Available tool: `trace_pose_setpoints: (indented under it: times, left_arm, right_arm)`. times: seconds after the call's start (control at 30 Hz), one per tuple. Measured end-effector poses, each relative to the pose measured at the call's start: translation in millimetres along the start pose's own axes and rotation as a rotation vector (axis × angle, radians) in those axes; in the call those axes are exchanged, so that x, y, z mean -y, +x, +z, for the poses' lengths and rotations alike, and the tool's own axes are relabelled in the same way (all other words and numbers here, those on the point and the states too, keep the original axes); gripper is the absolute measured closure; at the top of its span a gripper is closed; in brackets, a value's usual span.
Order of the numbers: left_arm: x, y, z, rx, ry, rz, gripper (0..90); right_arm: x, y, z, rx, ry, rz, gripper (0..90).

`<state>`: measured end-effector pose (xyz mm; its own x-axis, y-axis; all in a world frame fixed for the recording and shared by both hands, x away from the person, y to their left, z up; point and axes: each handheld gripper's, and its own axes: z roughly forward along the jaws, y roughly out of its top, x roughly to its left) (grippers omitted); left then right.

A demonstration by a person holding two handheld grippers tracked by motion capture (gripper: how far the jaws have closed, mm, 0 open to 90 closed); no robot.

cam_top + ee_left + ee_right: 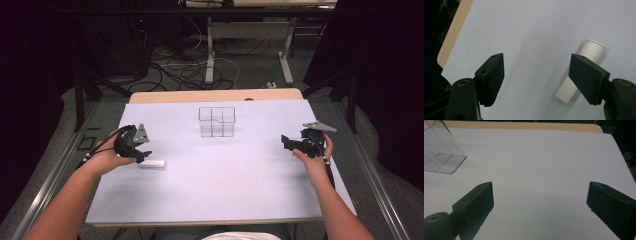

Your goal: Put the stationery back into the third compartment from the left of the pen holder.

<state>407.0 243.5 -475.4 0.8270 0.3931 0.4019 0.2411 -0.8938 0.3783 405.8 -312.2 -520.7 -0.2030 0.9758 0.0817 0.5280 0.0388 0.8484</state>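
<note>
At the left of the high view the left gripper [141, 154] hangs low over the white tube [152, 164]; in the left gripper view its jaws stand apart with bare table between them, and the tube [581, 70] lies at the right of the frame, partly behind the right jaw, unheld; the right gripper [540, 198], at the right, gapes wide over bare white table [225, 170]; a clear divided box [217, 121] stands at upper centre.

A plain white tube [584, 67] lies on the pale lilac-white table [225, 170], whose far edge shows light wood. The compartment box [217, 121] is clear, seemingly colourless. Both grippers are black, left gripper [536, 77] and right gripper [540, 205].
</note>
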Motion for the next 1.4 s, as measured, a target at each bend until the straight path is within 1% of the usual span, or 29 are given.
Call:
trace_pose_setpoints:
  times: [0.03, 0.07, 0.13, 0.17, 0.2, 0.3, 0.37, 0.43, 0.5, 0.57, 0.67, 0.7, 0.73, 0.77, 0.9, 1.03, 1.07, 1.13, 1.23, 1.3, 1.33, 1.4]
  left_arm:
    - [-0.6, -0.9, 0.6, -0.001, 0.005, 0.013, 29.5]
    - [-1.0, -1.6, 1.1, 0.002, 0.008, 0.021, 29.9]
    - [-2.5, -3.8, 3.0, 0.011, 0.029, 0.049, 31.5]
    - [-2.8, -4.9, 5.4, 0.031, 0.027, 0.069, 32.4]
    - [-3.1, -5.6, 6.6, 0.038, 0.031, 0.081, 33.2]
    - [-4.2, -9.1, 11.9, 0.052, 0.056, 0.112, 34.8]
    - [-4.5, -11.4, 15.6, 0.057, 0.065, 0.123, 34.9]
    - [-3.8, -12.9, 18.8, 0.069, 0.059, 0.124, 35.1]
    - [-3.2, -14.1, 22.2, 0.08, 0.067, 0.126, 35.5]
    - [-2.9, -15.6, 24.8, 0.086, 0.084, 0.14, 35.4]
    - [-2.7, -18.0, 27.8, 0.107, 0.08, 0.143, 35.9]
    - [-3.0, -18.5, 28.5, 0.112, 0.081, 0.15, 36.8]
    - [-3.1, -19.2, 29.3, 0.12, 0.078, 0.148, 38.1]
    - [-3.7, -19.5, 29.5, 0.125, 0.086, 0.151, 38.7]
    - [-6.1, -22.3, 31.0, 0.138, 0.086, 0.176, 41.8]
    - [-7.5, -25.5, 32.0, 0.161, 0.086, 0.183, 44.3]
    - [-7.5, -26.2, 32.4, 0.164, 0.087, 0.182, 45.0]
    - [-7.2, -27.8, 34.1, 0.172, 0.096, 0.187, 45.7]
    - [-6.2, -30.3, 36.7, 0.192, 0.105, 0.181, 46.4]
    - [-5.7, -31.5, 38.5, 0.201, 0.115, 0.191, 46.8]
    - [-5.6, -31.9, 39.1, 0.199, 0.122, 0.196, 47.1]
    - [-4.4, -33.0, 40.5, 0.205, 0.12, 0.187, 47.8]
  right_arm:
    - [-0.3, 0.8, -0.3, -0.001, 0.002, 0.012, 6.9]
    - [-0.6, 0.7, -0.4, 0.0, 0.0, 0.012, 6.9]
    - [-0.7, 0.2, -0.7, 0.001, -0.004, 0.007, 6.9]
    - [-0.6, 0.1, -0.8, 0.0, -0.004, 0.006, 6.9]
    - [-0.6, -0.1, -0.8, -0.001, -0.003, 0.007, 6.9]
    - [-0.5, -0.5, -0.2, -0.004, 0.003, 0.01, 6.9]
    - [-0.7, -0.4, -0.1, -0.005, 0.003, 0.013, 7.0]
    - [-0.3, -0.9, 0.8, -0.004, 0.001, 0.003, 7.0]
    - [0.4, -0.1, 1.4, -0.007, 0.008, 0.006, 7.0]
    - [0.3, 0.1, 1.5, -0.007, 0.007, 0.004, 7.0]
    - [0.1, -0.1, 1.4, -0.007, 0.005, -0.002, 7.0]
    - [0.3, 0.4, 1.3, -0.007, 0.006, 0.005, 7.0]
    - [0.4, 0.1, 1.5, -0.008, 0.008, 0.004, 7.0]
    - [0.6, -0.2, 1.7, -0.007, 0.011, 0.004, 7.0]
    - [0.3, -1.0, 1.8, -0.011, 0.01, 0.006, 7.1]
    - [0.4, 0.1, 1.4, -0.011, 0.012, 0.01, 7.4]
    - [0.5, 0.0, 1.5, -0.012, 0.011, 0.005, 7.4]
    - [0.4, 0.3, 1.2, -0.012, 0.008, 0.005, 7.4]
    - [0.5, 0.0, 1.5, -0.014, 0.011, 0.005, 7.4]
    - [0.5, 0.5, 1.3, -0.012, 0.017, 0.009, 7.4]
    - [0.7, 0.6, 1.6, -0.014, 0.015, 0.008, 7.4]
    - [0.6, 0.6, 1.5, -0.013, 0.013, 0.004, 7.4]
